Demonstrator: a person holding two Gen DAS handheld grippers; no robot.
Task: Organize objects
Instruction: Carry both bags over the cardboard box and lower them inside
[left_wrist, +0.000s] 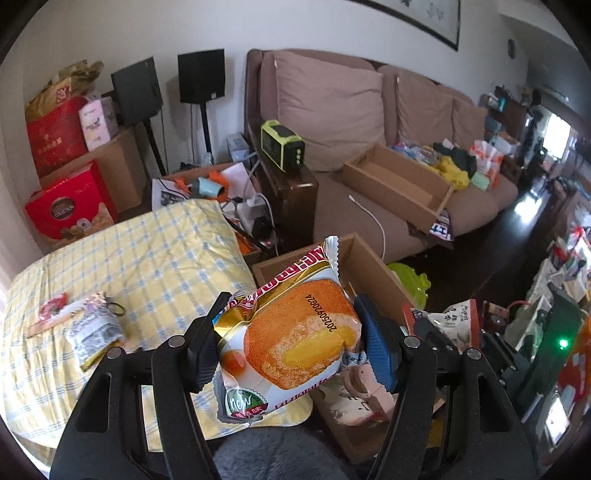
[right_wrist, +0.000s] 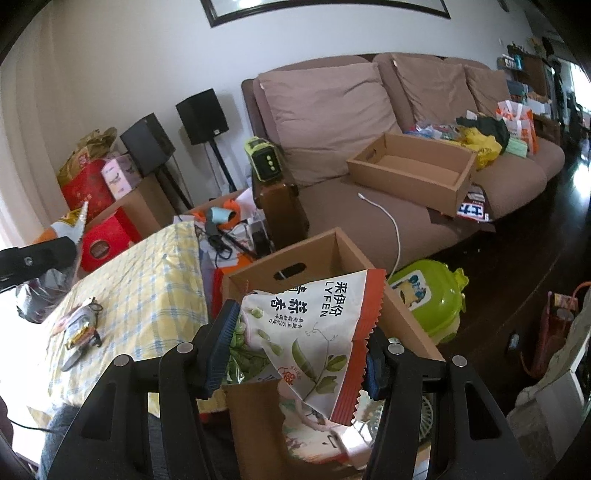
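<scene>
**Two snack packets held over the open box**

The cardboard box (right_wrist: 334, 254) stands beside the yellow-checked bench (left_wrist: 147, 266), open side up. Over it, the right gripper (right_wrist: 299, 354) pinches one pea-snack bag (right_wrist: 314, 332), which hangs directly above the box's inside, its long axis slanting down. The left gripper (left_wrist: 284, 339) clamps one cake packet (left_wrist: 291, 332) above the box's near edge, bench side. I judge the right the nearer to a drop. A few small items (left_wrist: 85, 321) remain on the bench.
</scene>
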